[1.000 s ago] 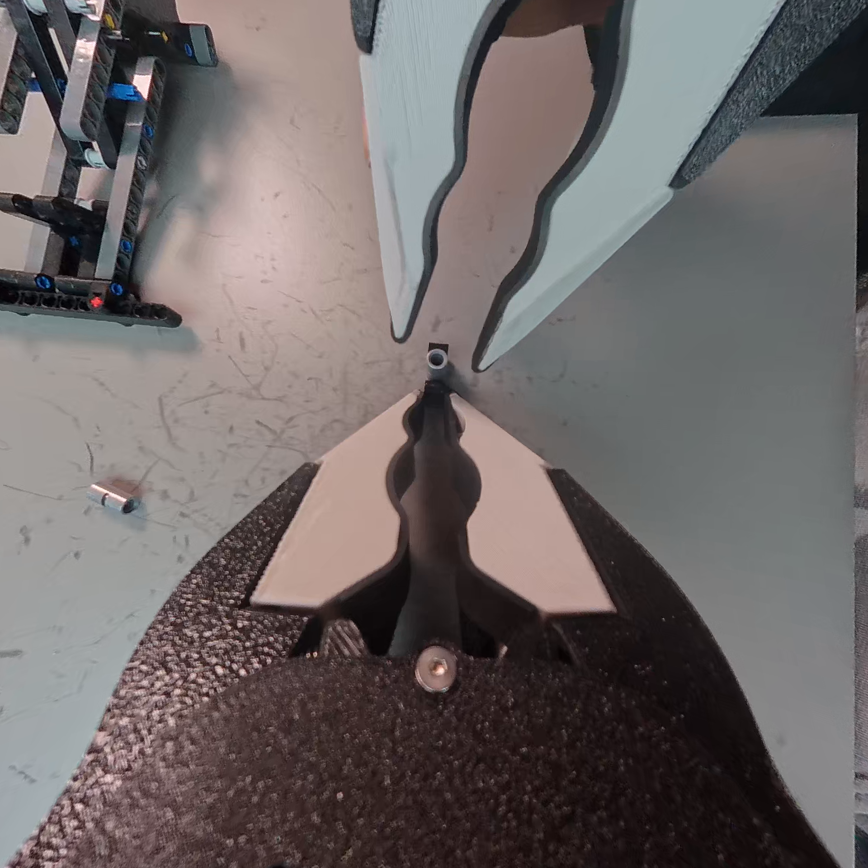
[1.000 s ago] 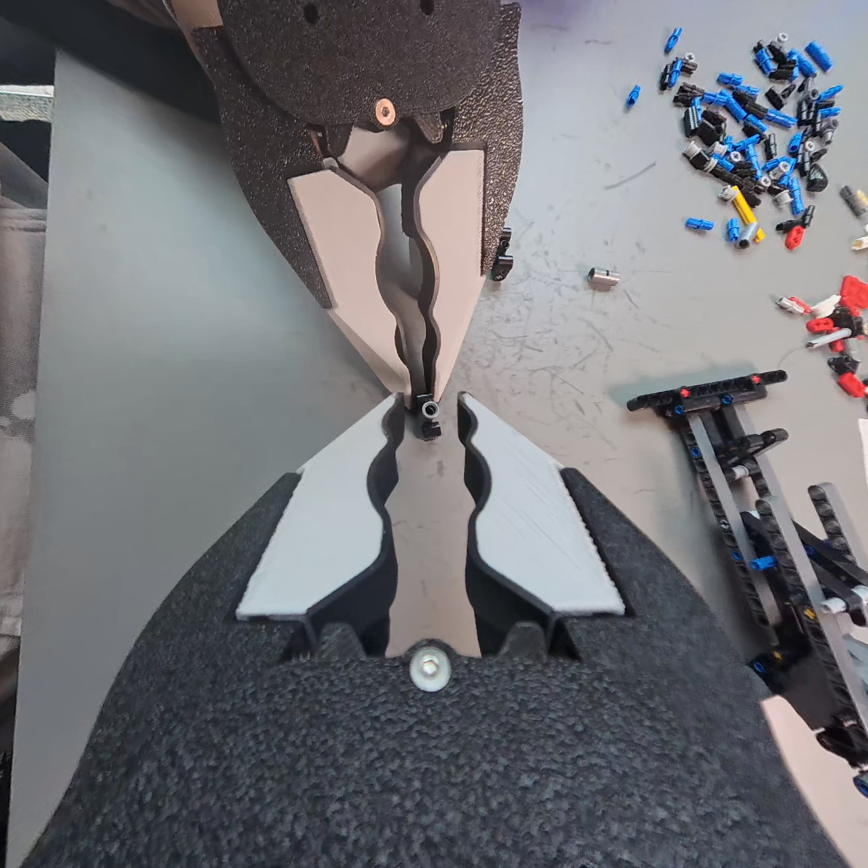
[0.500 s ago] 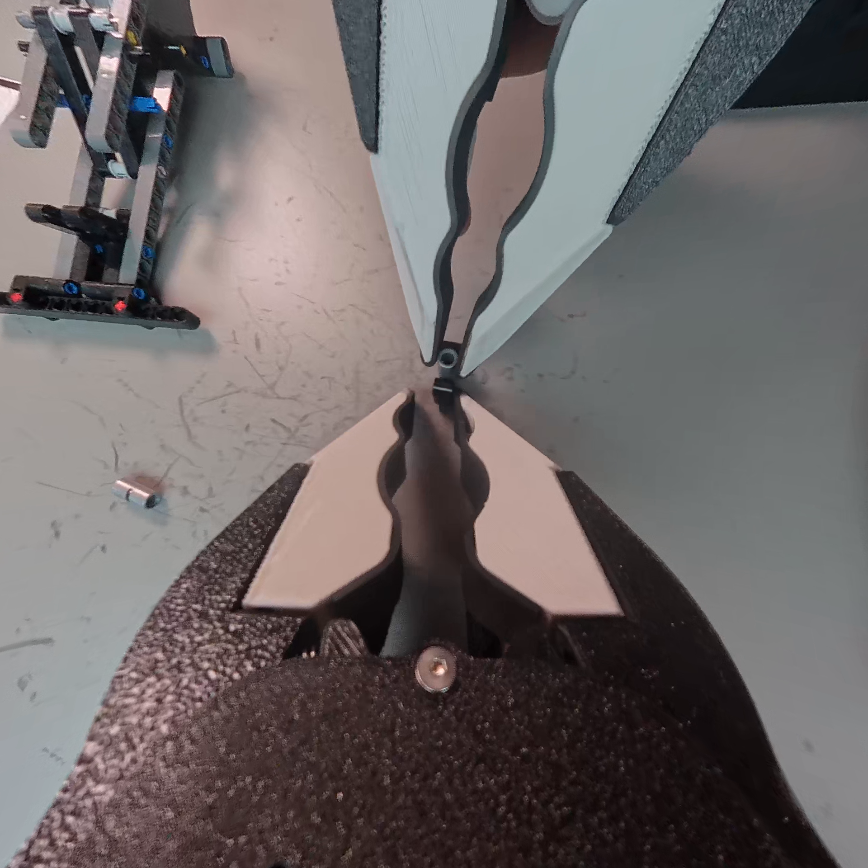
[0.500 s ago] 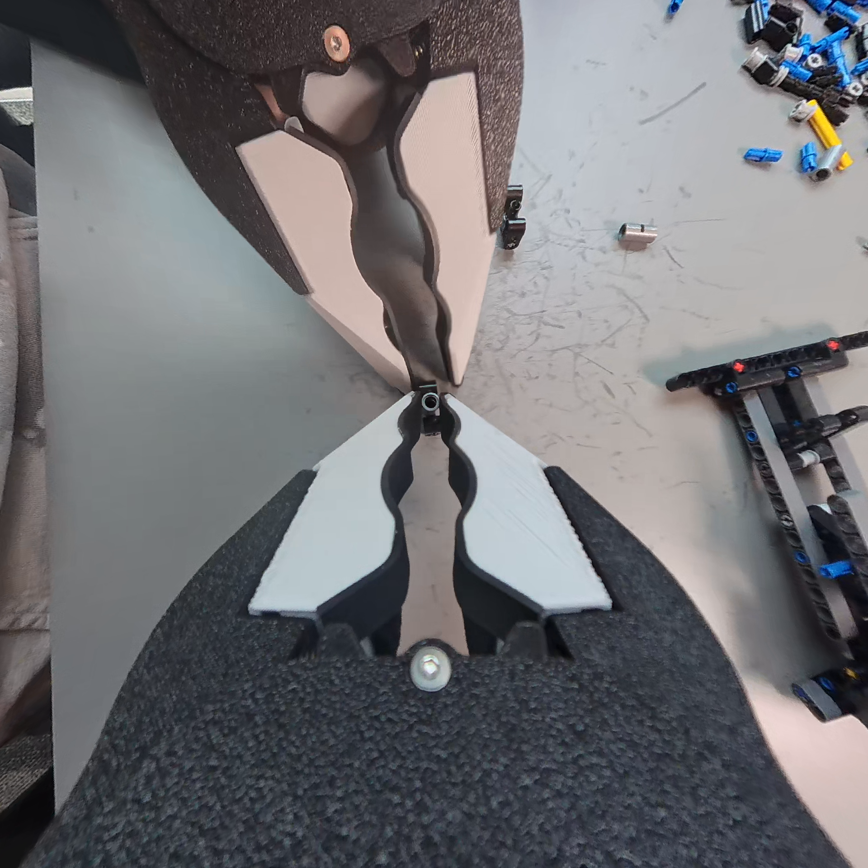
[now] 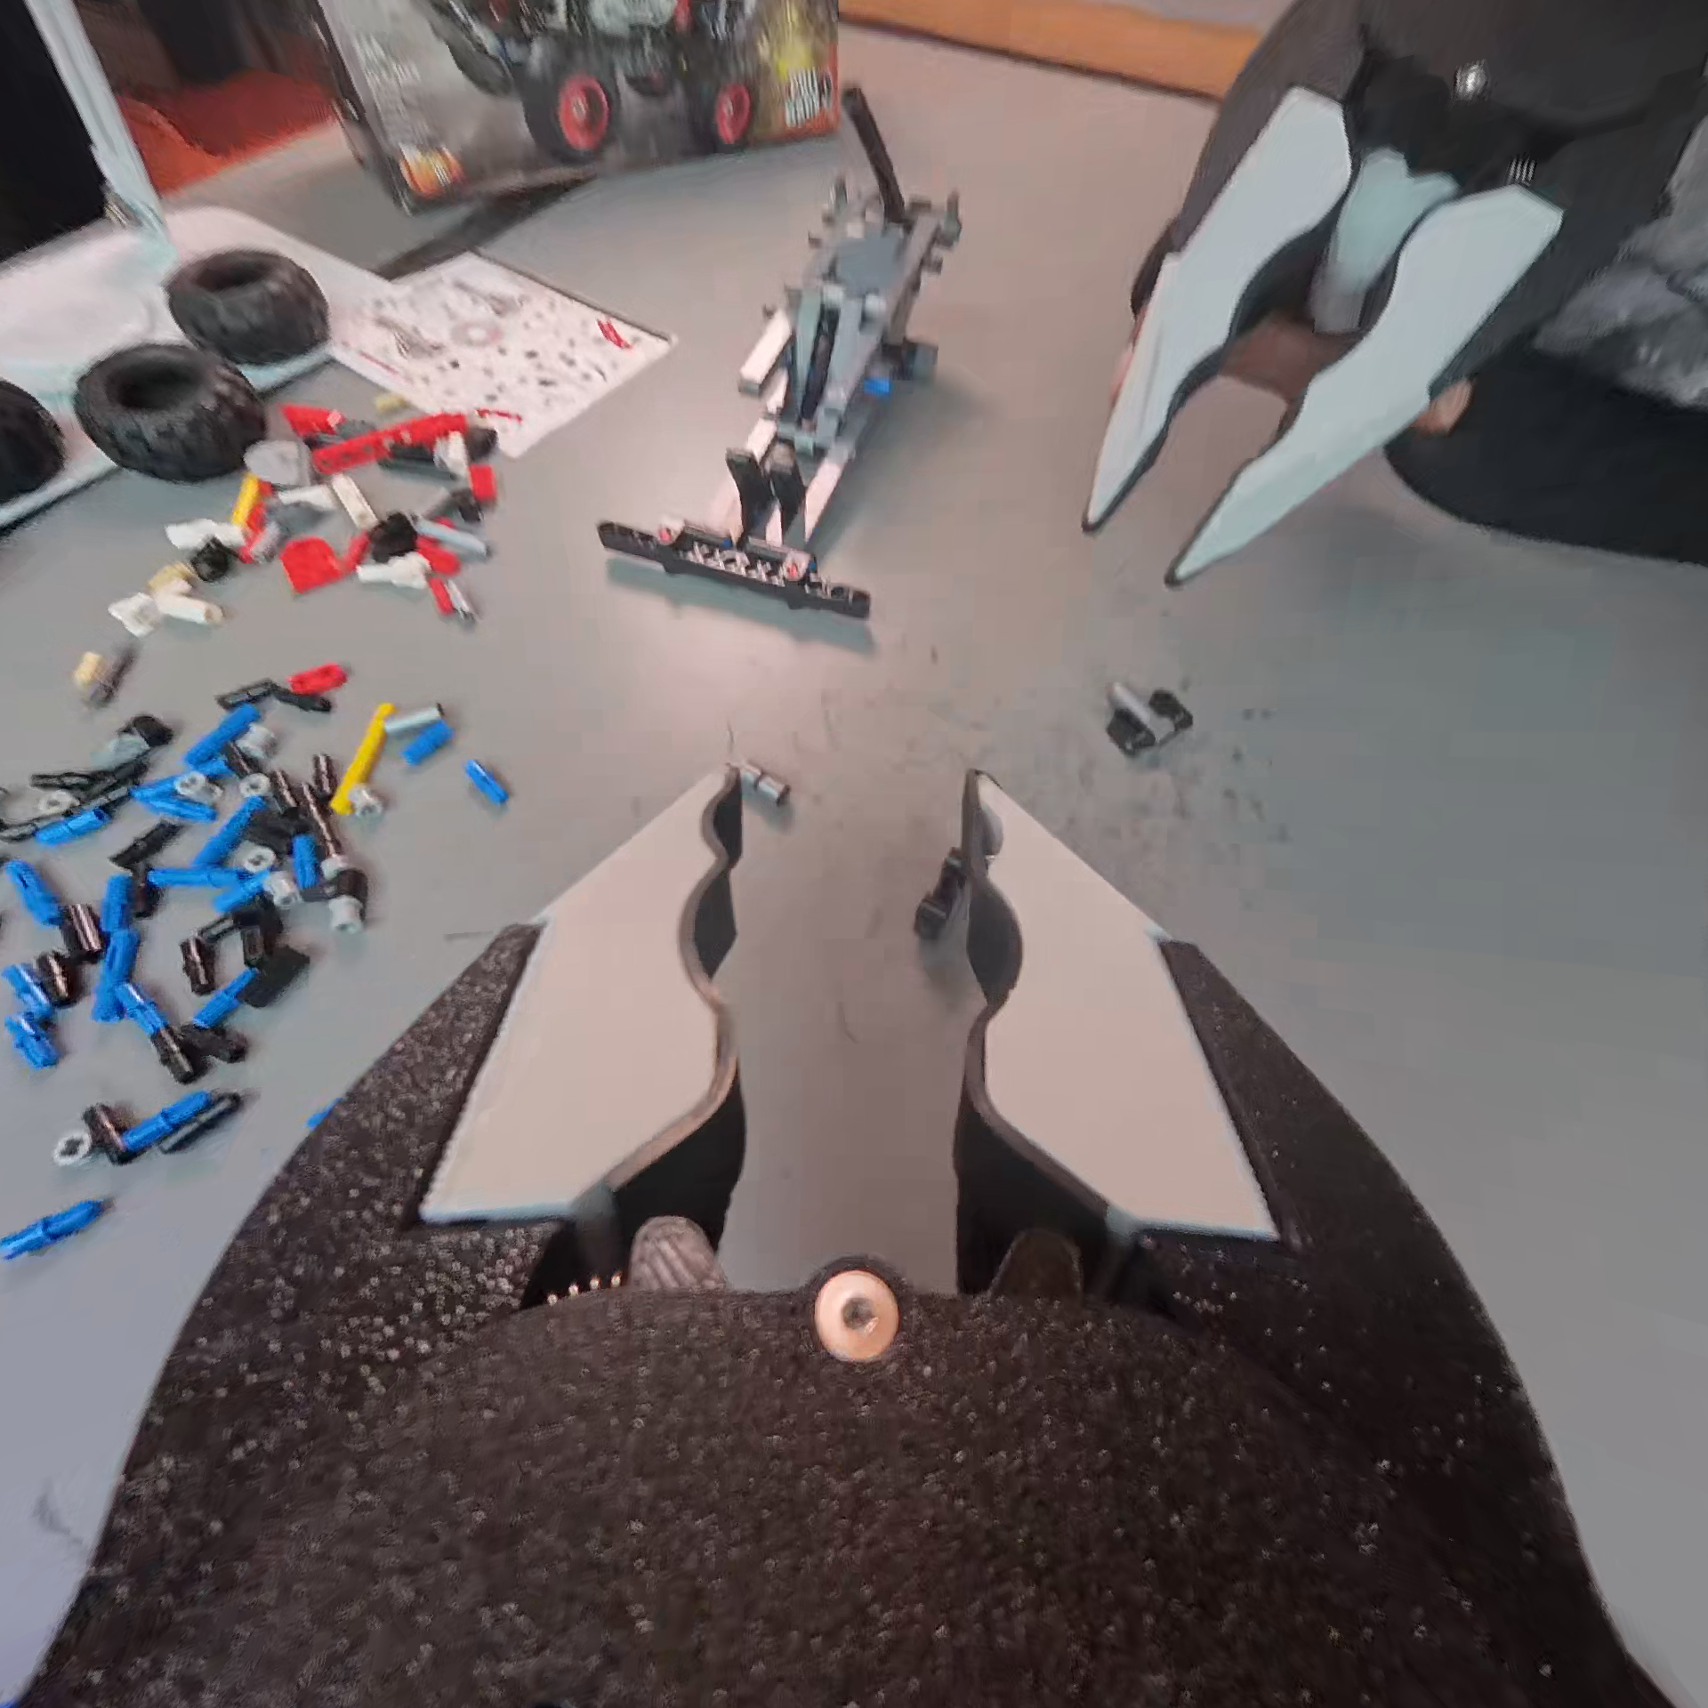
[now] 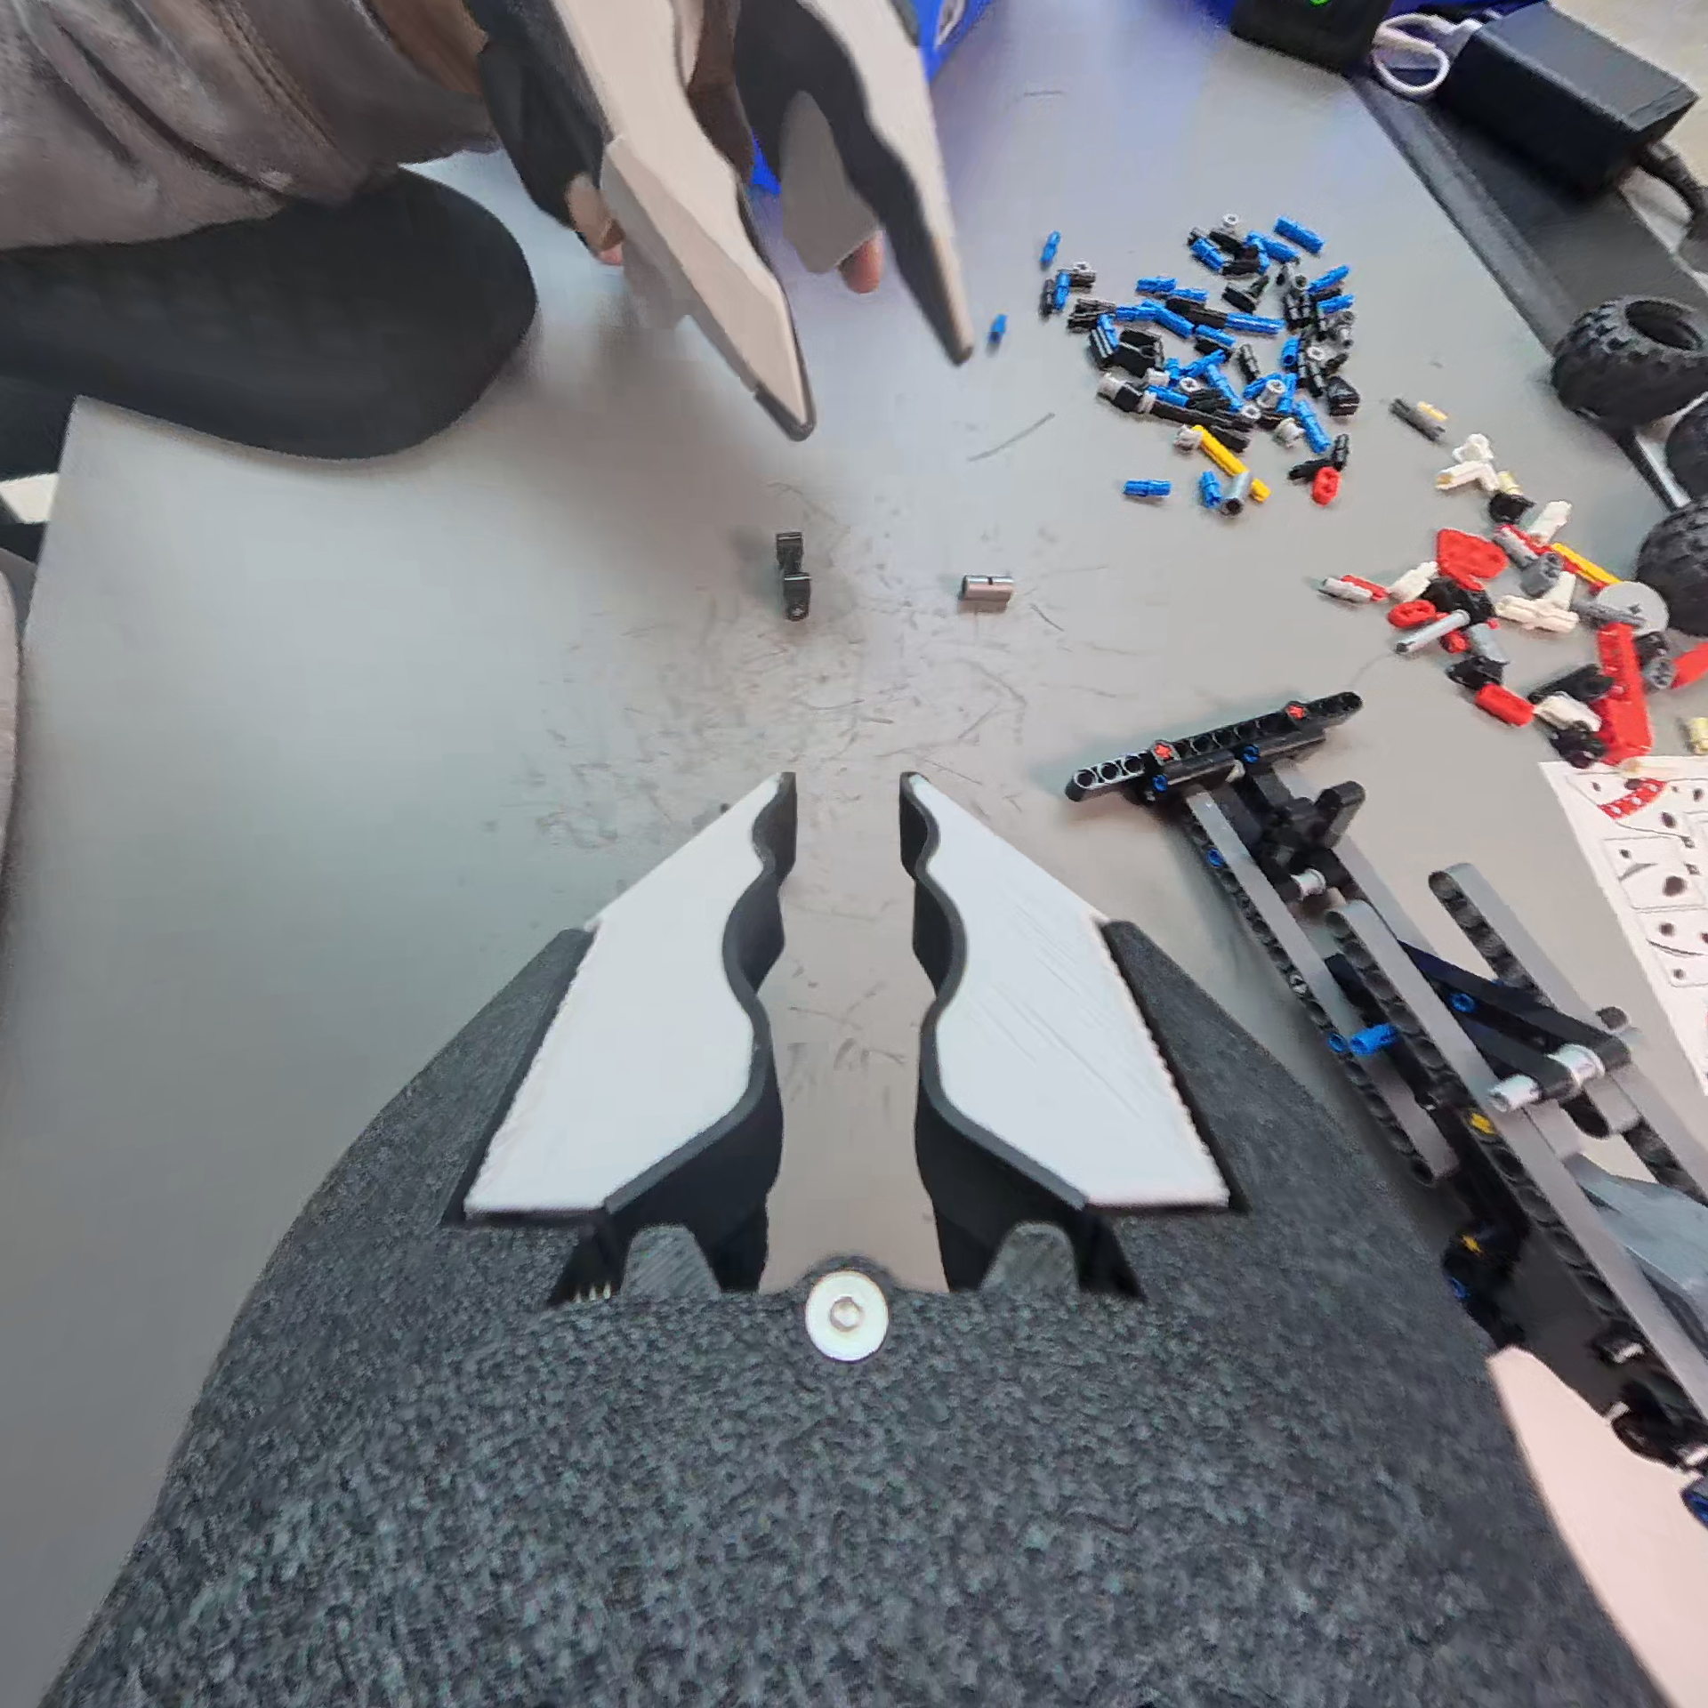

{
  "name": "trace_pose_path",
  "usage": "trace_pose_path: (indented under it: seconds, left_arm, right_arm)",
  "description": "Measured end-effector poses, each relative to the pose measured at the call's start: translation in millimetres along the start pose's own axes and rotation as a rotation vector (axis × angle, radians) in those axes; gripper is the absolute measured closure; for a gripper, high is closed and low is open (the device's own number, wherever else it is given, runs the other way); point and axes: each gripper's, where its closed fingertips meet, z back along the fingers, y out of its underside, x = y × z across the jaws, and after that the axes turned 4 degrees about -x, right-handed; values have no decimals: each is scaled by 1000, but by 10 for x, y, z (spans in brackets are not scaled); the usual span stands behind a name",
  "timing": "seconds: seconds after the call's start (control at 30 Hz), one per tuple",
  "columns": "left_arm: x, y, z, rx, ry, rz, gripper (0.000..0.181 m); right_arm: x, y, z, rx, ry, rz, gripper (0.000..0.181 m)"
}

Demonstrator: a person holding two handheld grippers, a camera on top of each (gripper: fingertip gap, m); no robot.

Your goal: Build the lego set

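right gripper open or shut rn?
Open. The right gripper shows bare table between its spread fingertips, nothing held.

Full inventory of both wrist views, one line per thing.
Table: one, grey, scratched, under everything.
Chassis: one, black and grey, part-built, right of right claw.
Black connector: one, loose, mid-table.
Grey sleeve: one, beside connector.
Pin pile: many, blue and black, far right.
Red and white parts: many, near tyres.
Tyres: at least three, black, table edge.
Instruction sheet: one, white.
Box: one, far edge.
Left claw: open, empty.
Right claw: open, empty.
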Motion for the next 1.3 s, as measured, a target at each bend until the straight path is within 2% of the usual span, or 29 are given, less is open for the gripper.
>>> trace_pose_path:
  seconds: [0.1, 0.17, 0.33, 0.43, 0.5, 0.6, 0.63, 0.77, 0.87, 0.93, 1.03, 1.1, 1.17, 1.23, 1.3]
  left_arm:
    - [-67, 316, -15, 152, 61, -30, 140]
    - [-133, 429, -40, 206, 100, -49, 144]
    - [-236, 589, -119, 284, 142, -76, 158]
    - [-273, 612, -165, 302, 147, -97, 159]
    - [-299, 566, -177, 282, 156, -88, 151]
    - [-267, 430, -156, 209, 138, -58, 146]
    - [-248, 374, -144, 178, 128, -43, 146]
    - [-369, 175, -147, 84, 179, 46, 148]
    - [-621, 86, -225, 70, 276, 120, 149]
    - [-772, -18, -275, 43, 345, 180, 149]
    - [-877, -154, -312, 2, 406, 254, 158]
    - [-905, -195, -304, -18, 422, 258, 171]
    - [-906, -189, -282, -25, 410, 206, 172]
    - [-909, -199, -244, -54, 391, 100, 172]
    - [-909, -206, -232, -70, 359, 13, 172]
  right_arm:
    - [-125, 59, -48, -16, 28, -31, 161]
    - [-147, 97, -73, -9, 22, -37, 161]
    - [118, 260, -33, 127, -117, -118, 154]
    - [276, 335, -114, 195, -137, -166, 146]
    - [344, 397, -185, 243, -136, -179, 143]
    - [337, 402, -243, 277, -90, -167, 152]
    - [325, 405, -251, 284, -79, -131, 158]
    - [266, 305, -258, 207, -36, 92, 158]
    - [207, -9, -181, 0, 68, 429, 158]
    - [234, -188, -117, -89, 123, 563, 158]
    - [252, -317, -67, -110, 192, 716, 158]
    - [298, -350, -58, -111, 188, 751, 158]
    - [345, -390, -29, -153, 129, 634, 163]
    - [444, -427, 34, -190, -59, 315, 149]
    - [408, -475, 74, -204, -144, 99, 146]
